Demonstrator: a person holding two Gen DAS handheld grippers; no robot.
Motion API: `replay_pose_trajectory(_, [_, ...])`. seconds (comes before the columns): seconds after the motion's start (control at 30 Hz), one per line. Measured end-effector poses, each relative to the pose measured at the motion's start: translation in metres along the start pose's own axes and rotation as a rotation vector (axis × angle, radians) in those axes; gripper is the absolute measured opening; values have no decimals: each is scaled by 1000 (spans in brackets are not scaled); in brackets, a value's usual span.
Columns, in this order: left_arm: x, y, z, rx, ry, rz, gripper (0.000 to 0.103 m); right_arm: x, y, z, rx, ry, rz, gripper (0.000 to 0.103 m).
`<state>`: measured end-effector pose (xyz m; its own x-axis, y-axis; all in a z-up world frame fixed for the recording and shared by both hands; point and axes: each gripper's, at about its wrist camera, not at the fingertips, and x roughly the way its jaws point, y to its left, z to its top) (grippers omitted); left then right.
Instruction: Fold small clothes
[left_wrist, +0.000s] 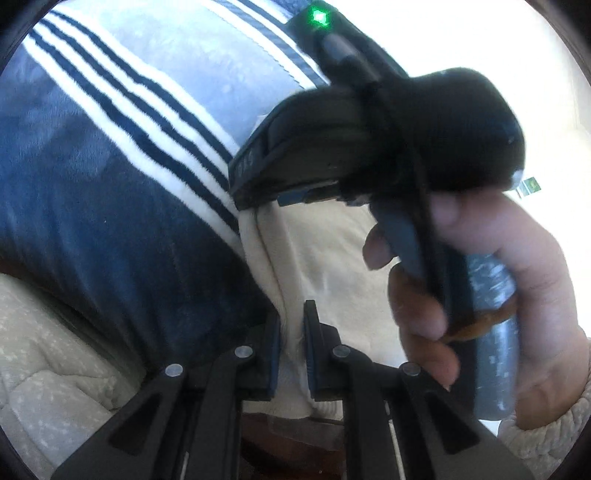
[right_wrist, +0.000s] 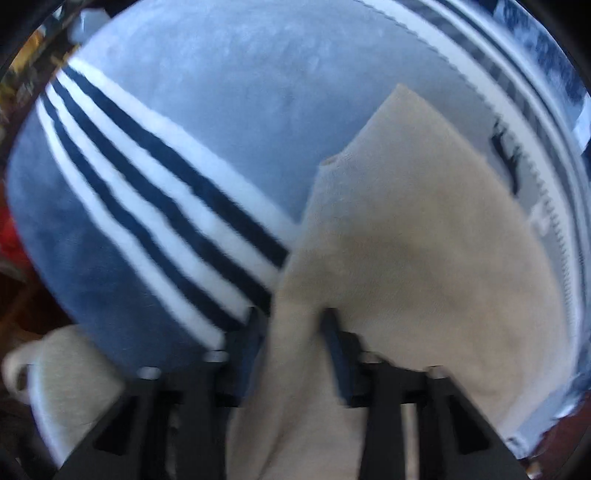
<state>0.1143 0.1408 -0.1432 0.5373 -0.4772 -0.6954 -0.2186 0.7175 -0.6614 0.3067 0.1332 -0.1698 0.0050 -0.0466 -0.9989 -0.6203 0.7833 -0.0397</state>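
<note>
Cream garment (right_wrist: 406, 240) on striped blanket (right_wrist: 147, 206); left gripper (left_wrist: 291, 332) and right gripper (right_wrist: 291, 332) each pinch its fabric at 6 o'clock.

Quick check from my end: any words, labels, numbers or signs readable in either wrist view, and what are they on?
Pale characters on the black body of the right claw: blurred, unreadable.
Small green sign on the bright wall: too small to read.
Beige knitted garment and blue striped fleece blanket: no text visible.

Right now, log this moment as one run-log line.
stage: fold start | left gripper: shut on beige garment | right gripper: shut on beige garment | surface: striped blue blanket
</note>
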Motion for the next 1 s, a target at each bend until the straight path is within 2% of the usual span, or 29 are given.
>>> replay_pose_trajectory(0.03, [-1, -4, -2, 14, -3, 8, 11, -1, -1, -2, -4, -11, -4, 13])
replay_pose_trajectory(0.1, [-5, -15, -7, 57, -18, 27, 11, -7, -8, -7, 7, -28, 24, 10])
replay_pose_trajectory(0.27, [-23, -58, -26, 217, -101, 89, 11, -51, -57, -32, 131, -160, 227, 9])
replay_pose_trajectory(0.33, [-29, -81, -34, 288, -118, 120, 11, -71, -89, -51, 200, -225, 338, 9])
replay_pose_trajectory(0.43, [-38, -113, -45, 338, -125, 94, 11, -93, -130, -84, 274, -320, 464, 9])
replay_pose_trajectory(0.63, [-35, -199, -73, 500, -104, 81, 10, -128, -207, -170, 392, -522, 630, 9])
replay_pose_trajectory(0.83, [13, -296, -92, 657, -12, 56, 10, -146, -274, -259, 514, -685, 718, 9])
replay_pose_trajectory(0.93, [46, -324, -104, 716, 38, 59, 10, -135, -313, -302, 598, -731, 740, 9])
replay_pose_trajectory(1.0, [73, -339, -113, 758, 78, 64, 10, -122, -331, -319, 665, -751, 743, 9])
